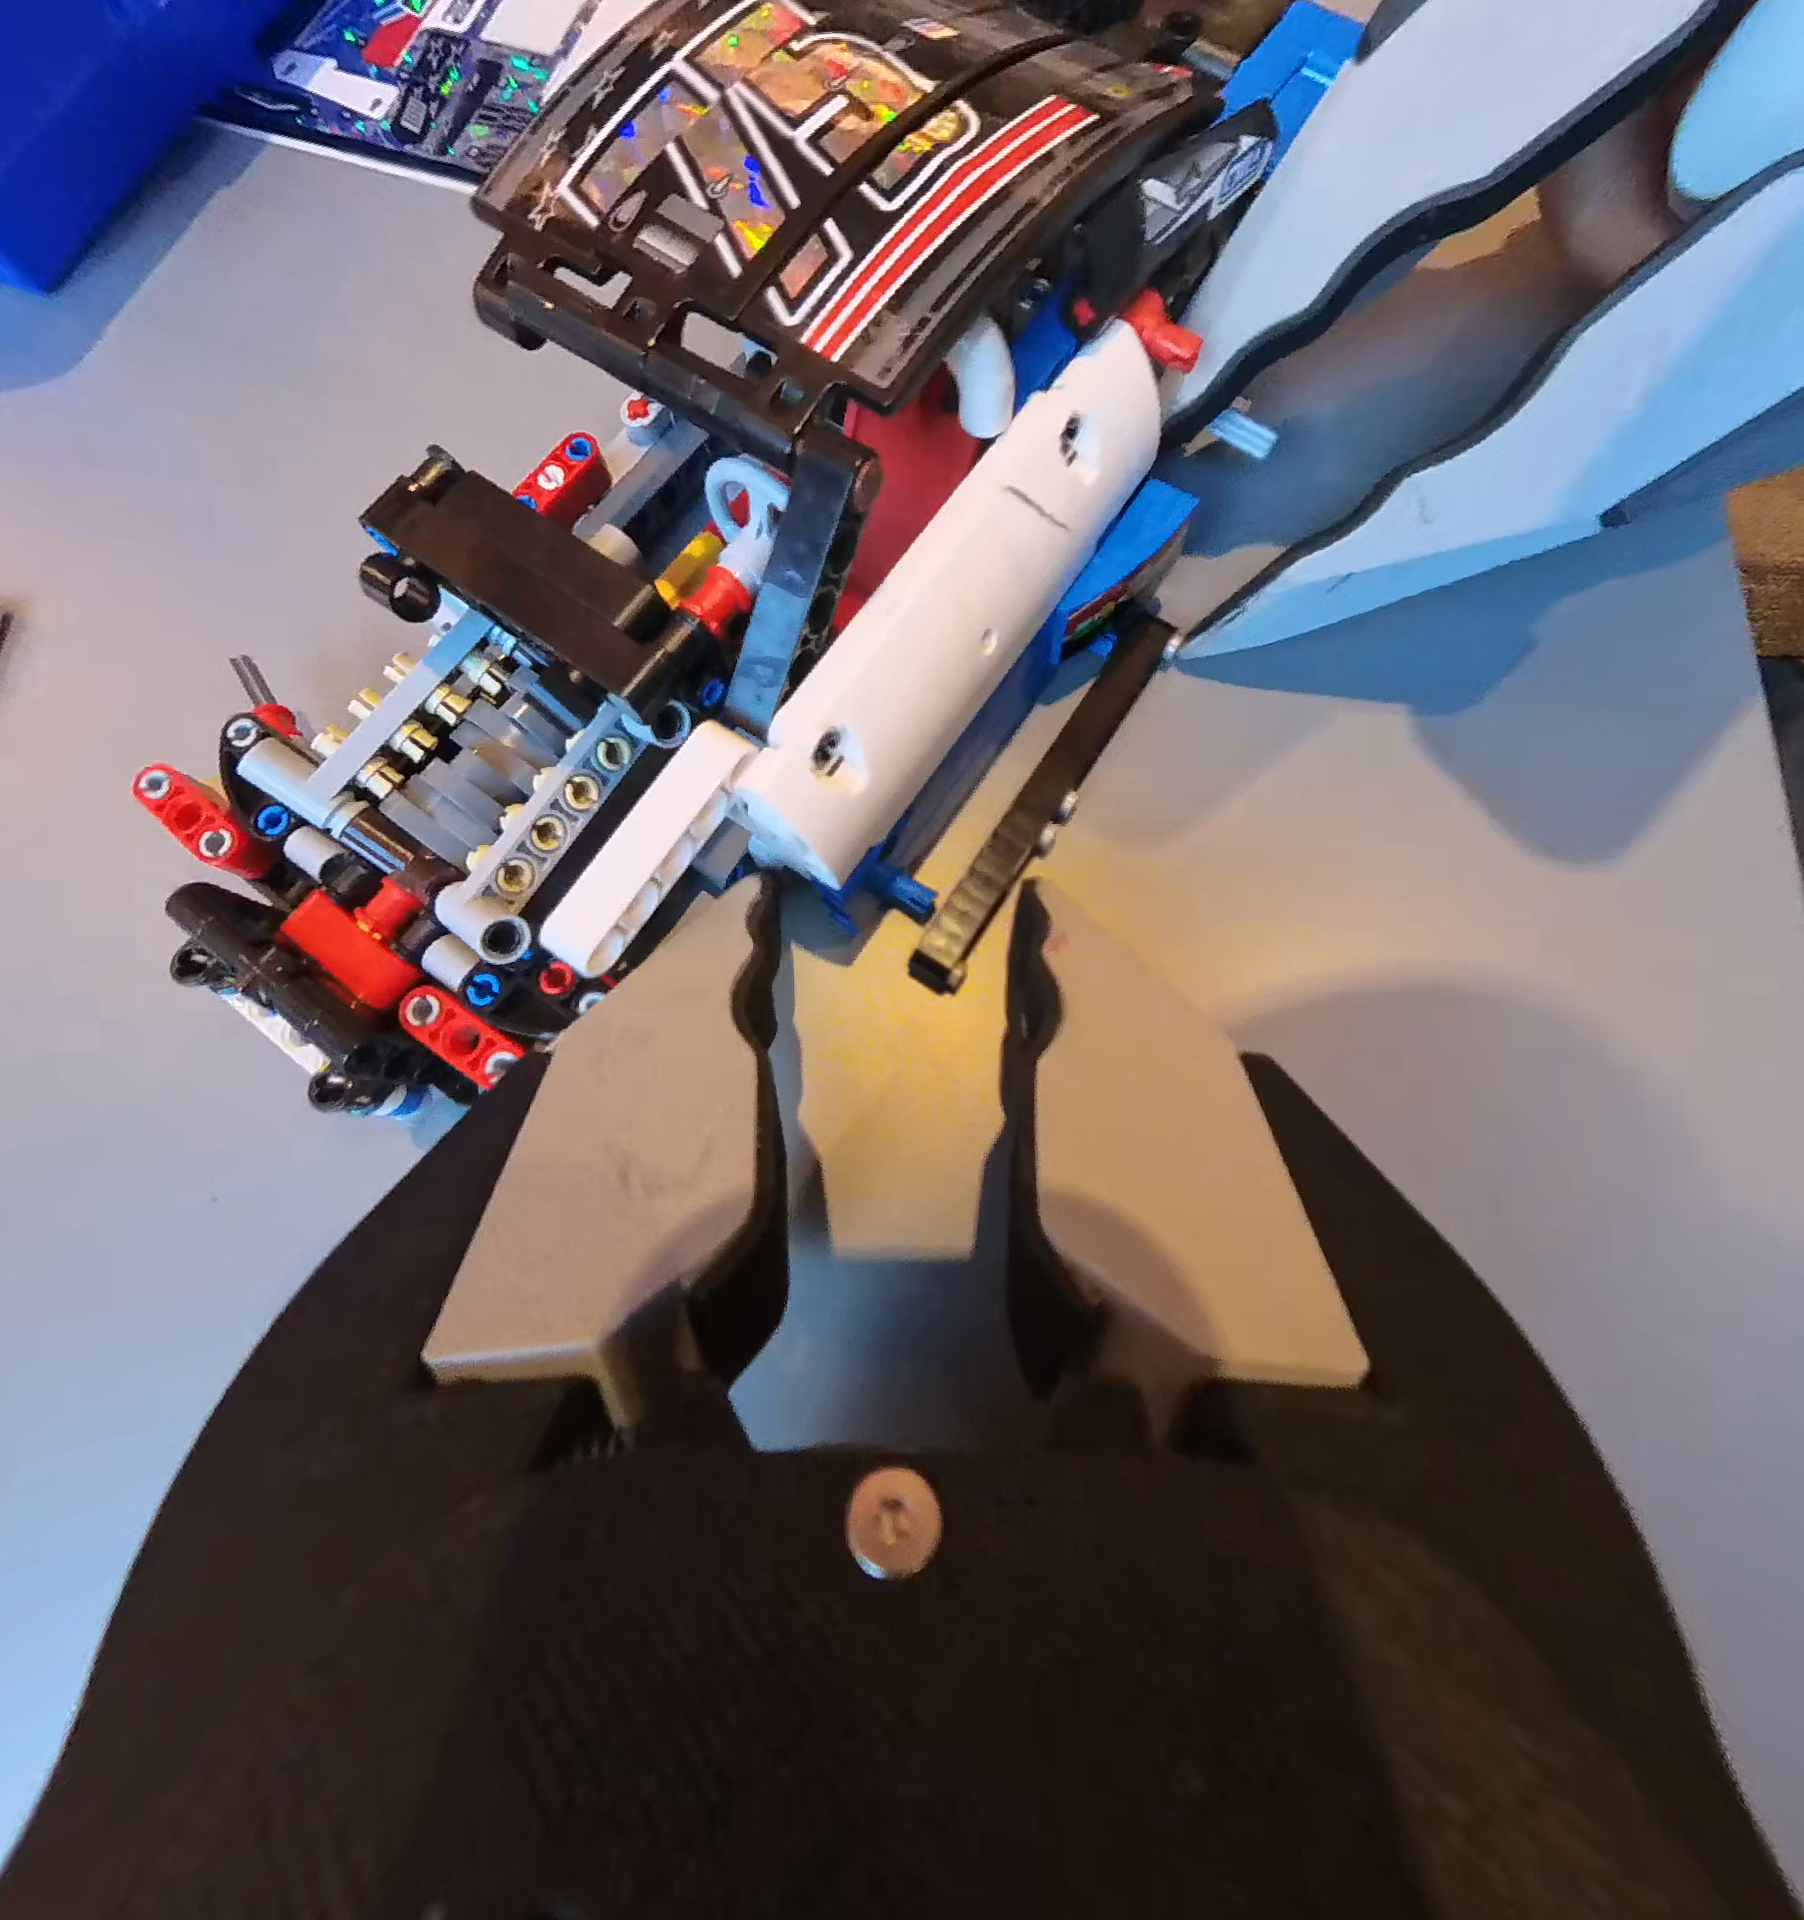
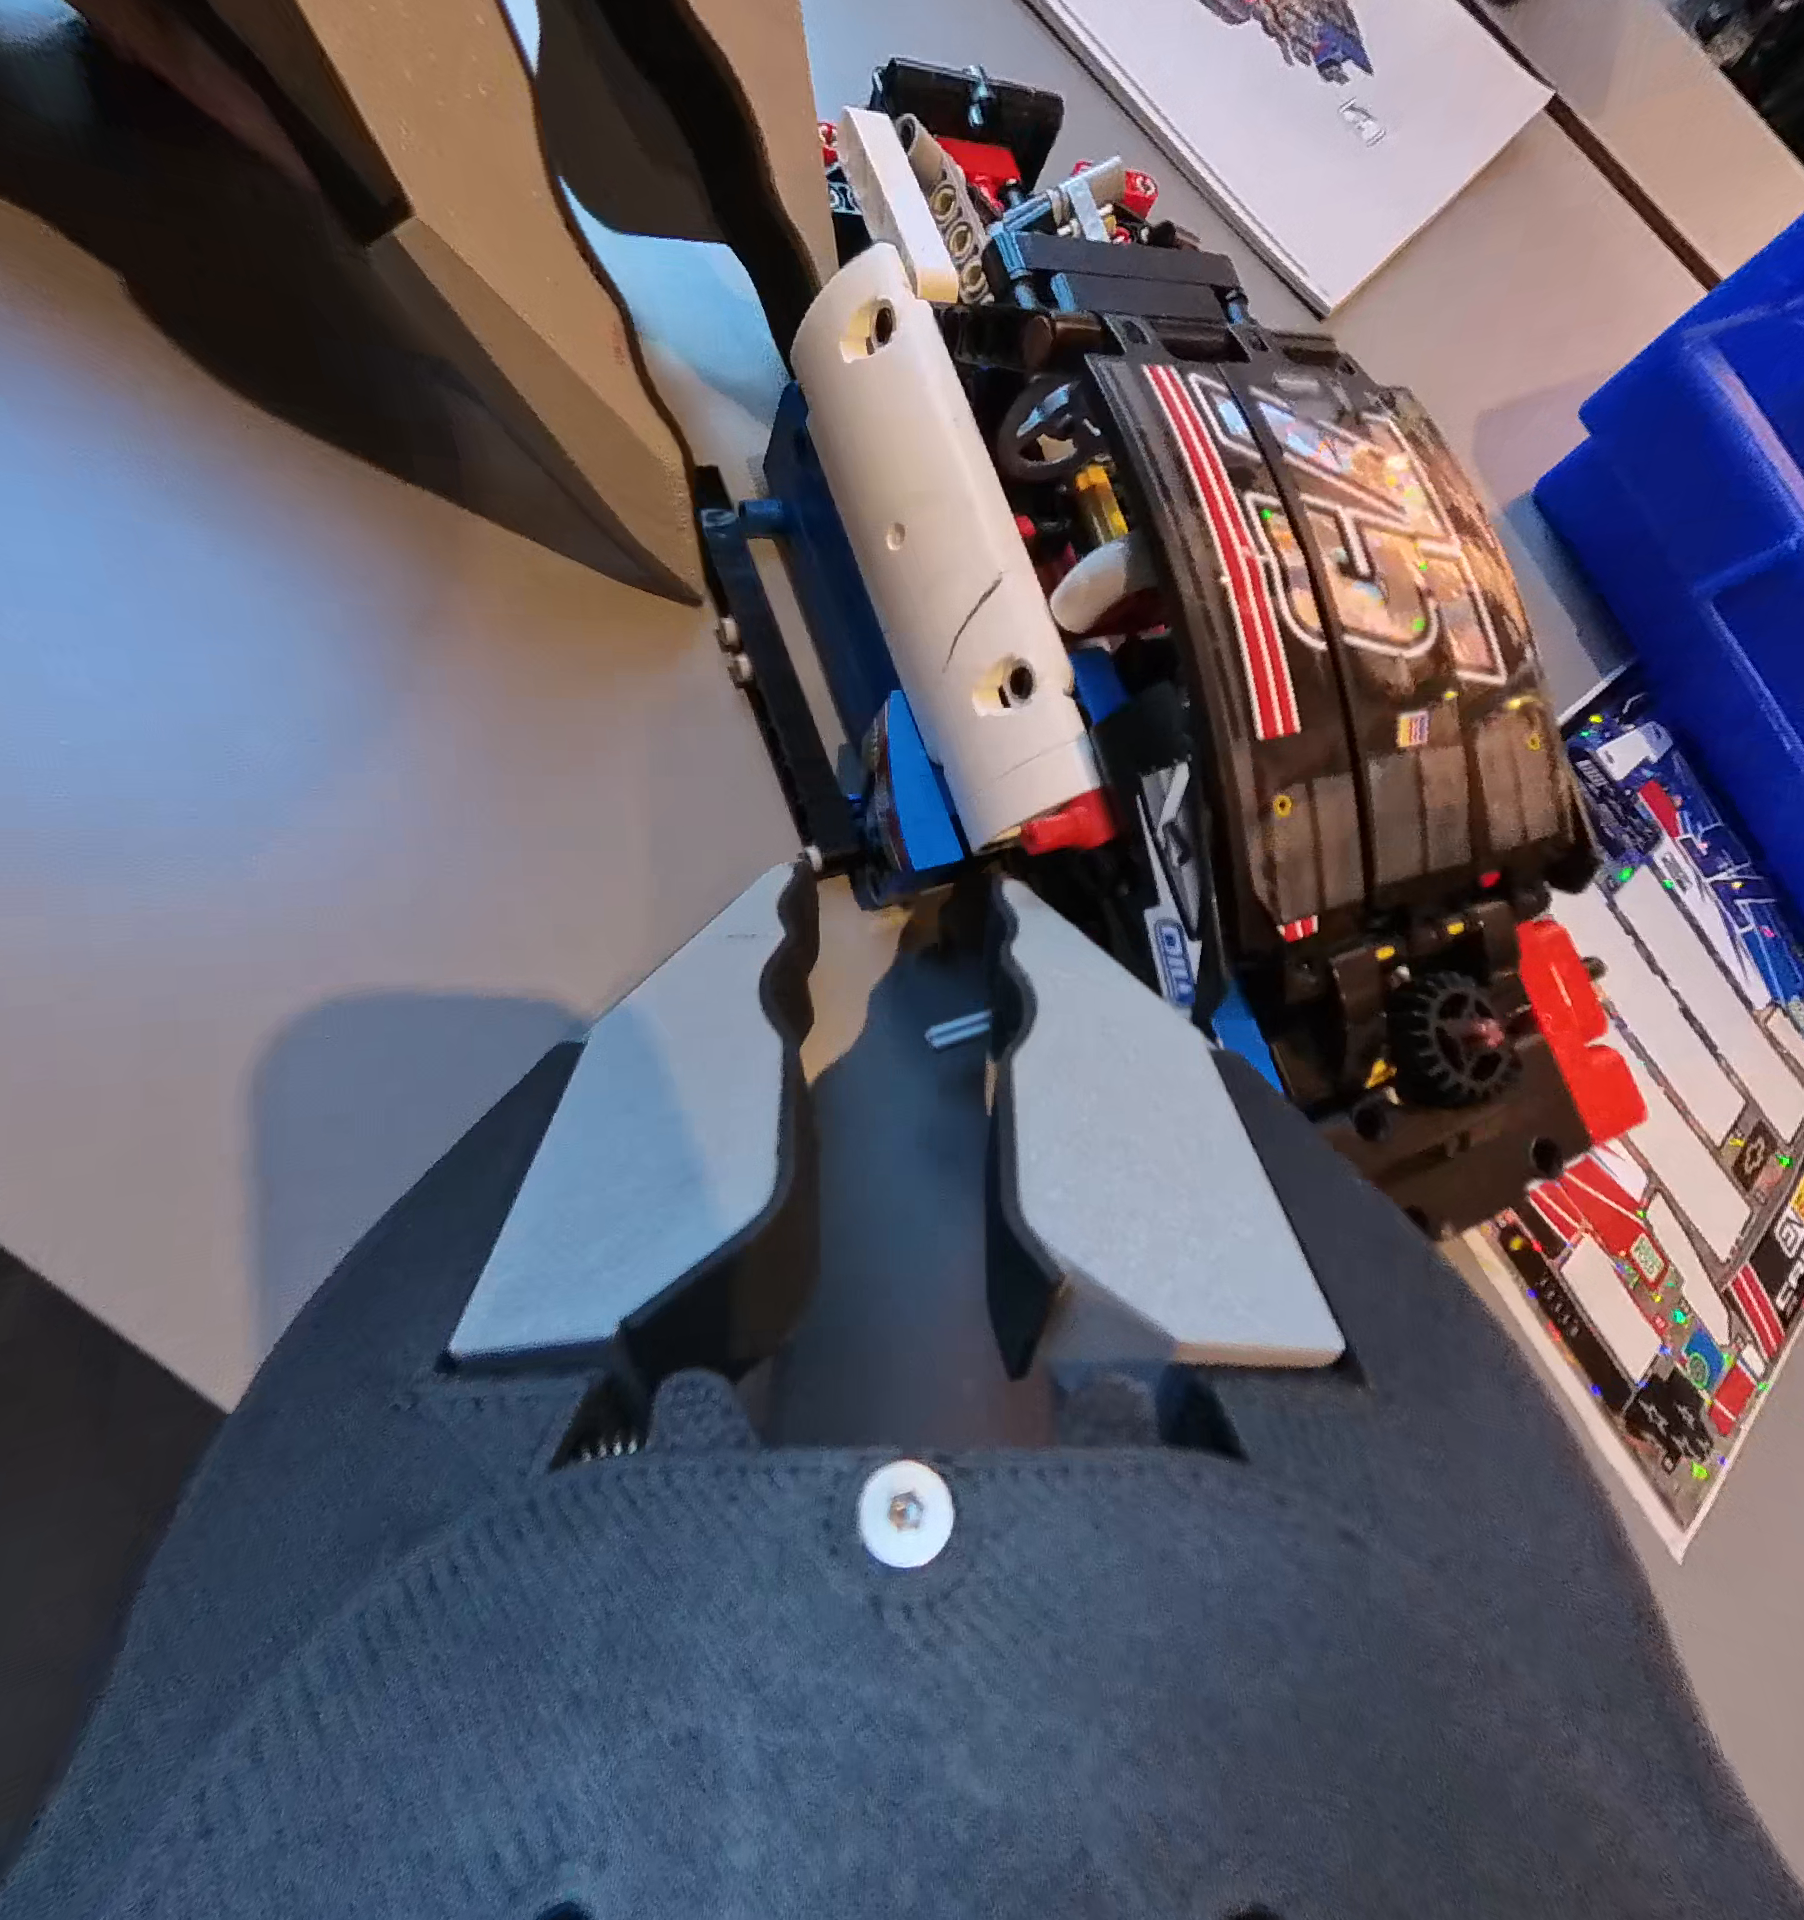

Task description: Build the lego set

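The lego car (image 1: 939,623) lies on the grey table, with a black stickered roof (image 1: 825,177), a white side panel and an exposed engine block (image 1: 462,769). A black beam (image 1: 1033,821) hangs off its blue underside. My left gripper (image 1: 893,935) is open. The beam's free end sits between its fingertips, untouched as far as I can see. My right gripper (image 2: 900,891) is closed around the car's blue rear side section (image 2: 913,821), its left tip against the beam's other end. A short grey axle (image 2: 955,1032) shows between its fingers. It also shows in the left wrist view (image 1: 1500,343).
A blue bin (image 2: 1729,582) stands beside the car, with a sticker sheet (image 2: 1708,1195) lying next to it. An instruction booklet (image 2: 1313,114) lies beyond the car's front. The table edge (image 1: 1771,727) runs close to the right gripper. Across from one pair of fingers to the other is roughly 8 centimeters.
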A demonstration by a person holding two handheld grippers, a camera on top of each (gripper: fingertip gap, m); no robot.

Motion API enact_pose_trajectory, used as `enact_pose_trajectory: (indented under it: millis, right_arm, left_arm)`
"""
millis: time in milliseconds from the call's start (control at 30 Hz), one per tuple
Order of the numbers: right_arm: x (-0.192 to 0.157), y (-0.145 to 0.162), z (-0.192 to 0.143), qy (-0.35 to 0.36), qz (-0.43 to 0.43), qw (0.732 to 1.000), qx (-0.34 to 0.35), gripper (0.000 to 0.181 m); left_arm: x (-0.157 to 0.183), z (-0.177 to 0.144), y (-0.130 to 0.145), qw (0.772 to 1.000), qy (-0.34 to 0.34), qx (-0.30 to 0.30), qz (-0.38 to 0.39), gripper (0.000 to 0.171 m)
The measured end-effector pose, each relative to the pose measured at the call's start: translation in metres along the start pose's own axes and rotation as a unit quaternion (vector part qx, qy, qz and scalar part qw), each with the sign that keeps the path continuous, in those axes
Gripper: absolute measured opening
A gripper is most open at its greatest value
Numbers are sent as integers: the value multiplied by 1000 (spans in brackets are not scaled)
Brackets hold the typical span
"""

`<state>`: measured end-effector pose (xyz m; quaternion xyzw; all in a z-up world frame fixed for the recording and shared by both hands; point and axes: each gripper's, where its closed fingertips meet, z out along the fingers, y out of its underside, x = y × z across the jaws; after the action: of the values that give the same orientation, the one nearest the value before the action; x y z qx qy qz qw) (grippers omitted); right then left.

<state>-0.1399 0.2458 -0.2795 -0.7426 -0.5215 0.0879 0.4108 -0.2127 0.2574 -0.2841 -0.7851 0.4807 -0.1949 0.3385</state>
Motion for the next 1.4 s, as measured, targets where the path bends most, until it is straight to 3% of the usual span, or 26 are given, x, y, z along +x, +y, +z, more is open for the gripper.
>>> enact_pose_trajectory:
  millis: [367, 933, 1400]
  right_arm:
    - [0, 0, 0, 6, -14, 1000, 1, 29]
    - [-28, 18, -34, -9, -33, 999, 5, 29]
    - [-30, 6, -59, -32, -5, 999, 28, 31]
  left_arm:
    - [-1, -1, 2, 1000, -25, 2, -4, 33]
    - [51, -7, 6, 999, -25, -20, 0, 27]
    - [70, -28, -15, 997, 1, -11, -76, 27]
